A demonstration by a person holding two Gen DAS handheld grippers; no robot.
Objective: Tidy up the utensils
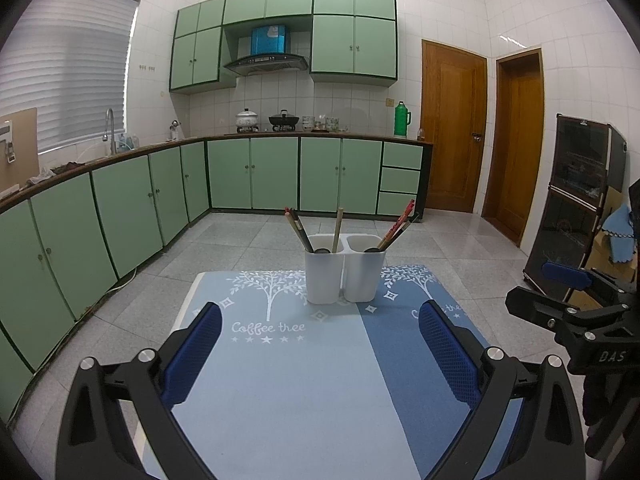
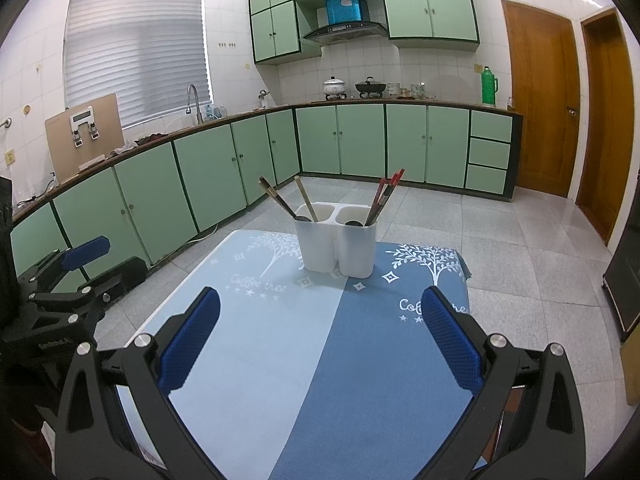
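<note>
- Hovering low over a table covered with a two-tone blue cloth printed with white trees and the words "Coffee tree": left gripper, black-framed with blue textured pads, jaws spread wide and grasping nothing.
- Hovering beside it over the same cloth: right gripper, same build, jaws likewise spread wide and empty.
- Standing upright near the far end of the cloth, well ahead of both grippers: white plastic two-compartment utensil holder.
- Leaning out of the left compartment: dark chopsticks with reddish tips, tilted left, and a pale wooden stick close to the divider.
- Leaning out of the right compartment: a bundle of red and dark chopsticks, tilted right.
- Showing at each compartment's rim: a dark rounded shape, too small to identify.
- Visible at the right edge of the left wrist view: part of the other gripper's black frame; likewise at the left edge of the right wrist view.
- Lining the far wall: pale green kitchen cabinets.
</note>
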